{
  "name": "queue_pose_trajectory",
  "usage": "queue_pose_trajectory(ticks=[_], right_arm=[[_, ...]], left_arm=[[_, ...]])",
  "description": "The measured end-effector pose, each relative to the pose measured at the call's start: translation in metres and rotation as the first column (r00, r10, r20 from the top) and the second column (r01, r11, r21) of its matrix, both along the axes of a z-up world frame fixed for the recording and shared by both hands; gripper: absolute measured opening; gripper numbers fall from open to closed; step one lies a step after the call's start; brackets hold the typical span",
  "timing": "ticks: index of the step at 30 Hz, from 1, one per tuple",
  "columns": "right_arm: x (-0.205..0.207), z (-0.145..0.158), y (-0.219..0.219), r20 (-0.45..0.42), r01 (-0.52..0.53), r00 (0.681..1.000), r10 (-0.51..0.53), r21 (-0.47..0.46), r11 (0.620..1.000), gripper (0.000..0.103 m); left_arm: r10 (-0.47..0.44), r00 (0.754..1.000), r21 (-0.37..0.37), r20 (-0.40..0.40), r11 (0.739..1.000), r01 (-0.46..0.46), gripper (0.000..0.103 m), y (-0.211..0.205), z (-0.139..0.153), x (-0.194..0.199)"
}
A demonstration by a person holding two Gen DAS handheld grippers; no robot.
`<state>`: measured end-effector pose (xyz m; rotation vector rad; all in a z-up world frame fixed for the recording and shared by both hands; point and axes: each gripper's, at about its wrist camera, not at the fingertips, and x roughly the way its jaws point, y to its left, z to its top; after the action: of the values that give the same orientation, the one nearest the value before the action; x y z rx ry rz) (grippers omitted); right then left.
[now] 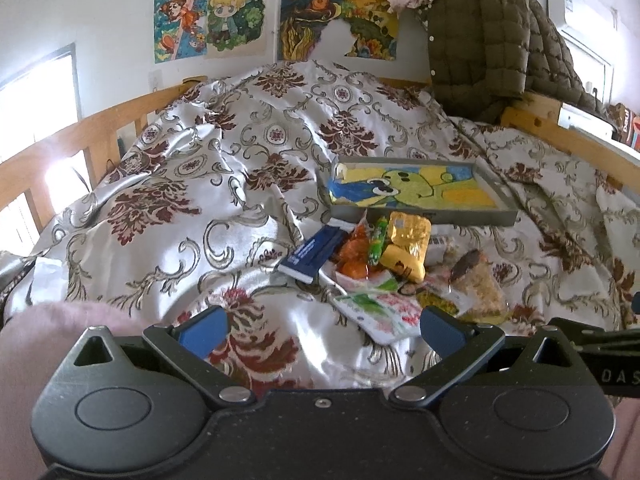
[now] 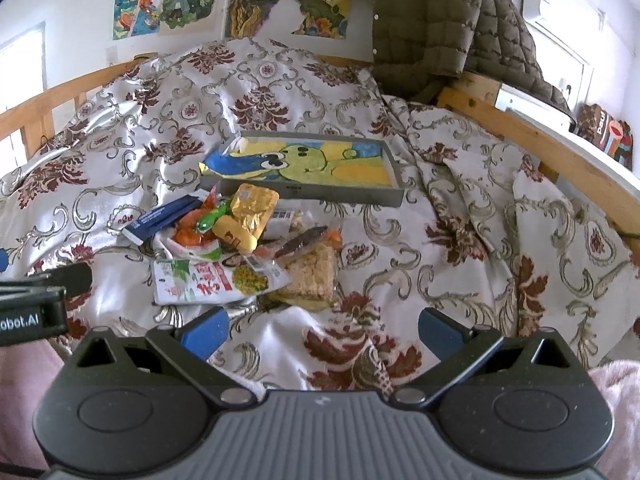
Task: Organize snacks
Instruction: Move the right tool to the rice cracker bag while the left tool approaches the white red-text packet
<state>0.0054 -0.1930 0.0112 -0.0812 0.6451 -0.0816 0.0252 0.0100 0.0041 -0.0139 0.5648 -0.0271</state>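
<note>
Centrally, the snack pile [image 2: 240,248] lies on the bed [image 2: 460,220] before the tray [image 2: 304,194], at eleven o'clock from the nearer, released right gripper [image 2: 322,330]; left gripper [image 1: 322,328] likewise released.

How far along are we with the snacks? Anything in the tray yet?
Nothing looks done: the tray holds no snacks, only its cartoon picture lining. Nothing is in hand either; the left gripper and right gripper are both open and empty, short of the pile. All of it is left: the blue box, gold pouch, white packet and rice bar lie heaped on the bedspread beside the tray.
</note>
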Motion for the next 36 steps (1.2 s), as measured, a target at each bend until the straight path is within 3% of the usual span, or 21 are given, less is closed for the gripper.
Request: queue_pose_trajectory(ticks=[8, 15, 20, 25, 30, 36], right_arm=[[0.026, 0.014, -0.007, -0.008, -0.075, 0.997, 0.075, -0.012, 0.997, 0.103], [0.062, 0.020, -0.037, -0.064, -0.219, 0.972, 0.226, 0.097, 0.971, 0.103], [0.091, 0.012, -0.069, -0.094, -0.238, 0.960, 0.262, 0.213, 0.948, 0.103], [0.126, -0.005, -0.085, -0.148, -0.288, 0.931, 0.333, 0.261, 0.921, 0.103], [0.166, -0.029, -0.089, -0.217, -0.310, 0.895, 0.391, 0.329, 0.892, 0.103], [0.196, -0.053, -0.089, -0.253, -0.296, 0.877, 0.407, 0.383, 0.875, 0.103]], left_arm=[[-0.088, 0.996, -0.006, -0.032, 0.996, 0.088, 0.102, 0.004, 0.011, 0.039], [-0.251, 0.966, 0.011, -0.065, 0.968, 0.252, 0.102, -0.008, 0.013, 0.076], [-0.345, 0.928, -0.020, -0.144, 0.938, 0.346, 0.102, -0.020, -0.001, 0.102], [-0.444, 0.864, -0.064, -0.236, 0.895, 0.442, 0.102, -0.037, -0.018, 0.125], [-0.512, 0.802, 0.001, -0.308, 0.843, 0.539, 0.102, -0.060, -0.033, 0.144], [-0.532, 0.758, 0.007, -0.377, 0.817, 0.576, 0.102, -0.068, -0.056, 0.161]])
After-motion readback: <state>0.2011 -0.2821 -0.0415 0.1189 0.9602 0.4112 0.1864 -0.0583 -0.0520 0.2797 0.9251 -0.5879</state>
